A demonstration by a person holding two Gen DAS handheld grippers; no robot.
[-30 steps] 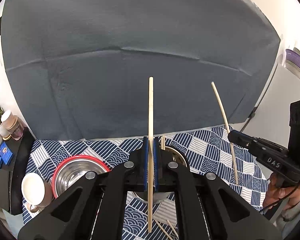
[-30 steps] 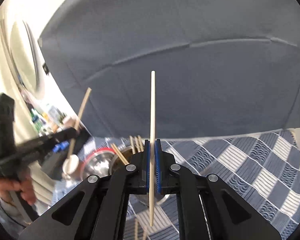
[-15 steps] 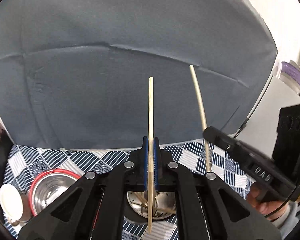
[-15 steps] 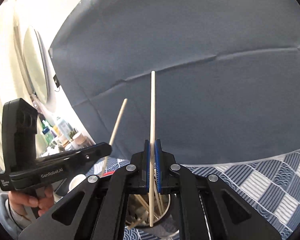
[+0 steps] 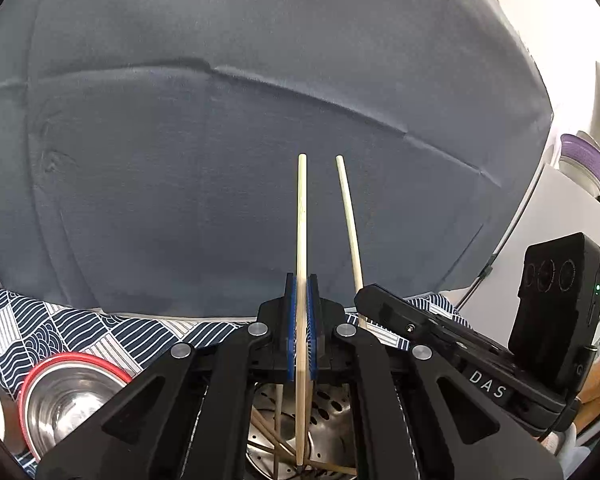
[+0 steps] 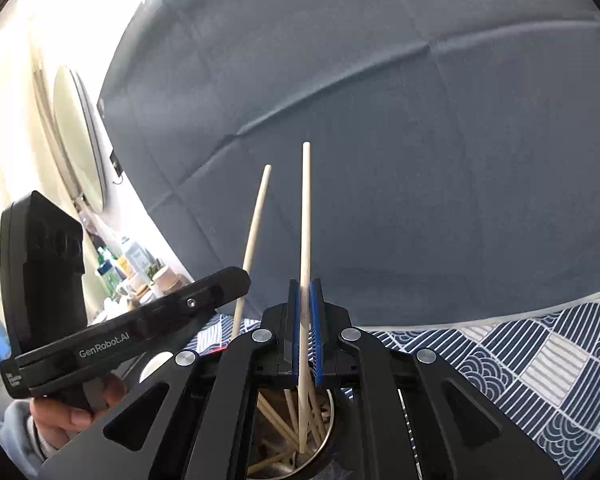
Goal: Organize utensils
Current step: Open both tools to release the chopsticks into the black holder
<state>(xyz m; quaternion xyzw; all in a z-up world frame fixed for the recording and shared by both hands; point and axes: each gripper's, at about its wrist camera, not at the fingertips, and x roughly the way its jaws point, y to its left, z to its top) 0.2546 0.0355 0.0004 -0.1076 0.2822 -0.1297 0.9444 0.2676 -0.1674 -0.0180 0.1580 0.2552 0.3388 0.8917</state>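
My left gripper is shut on a pale wooden chopstick held upright, its lower tip inside the perforated steel utensil holder right below. My right gripper is shut on a second chopstick, also upright, with its lower end in the same holder, where several chopsticks lie. The two grippers sit side by side over the holder. The right gripper's chopstick shows in the left wrist view, and the left gripper's chopstick shows in the right wrist view.
A steel bowl with a red rim sits left of the holder on the blue patterned cloth. A grey fabric backdrop stands behind. Small bottles and cups stand at the far left.
Both grippers have come together over the utensil holder and lowered. The chopsticks' lower ends now reach inside the holder, and the two chopsticks stand close together.
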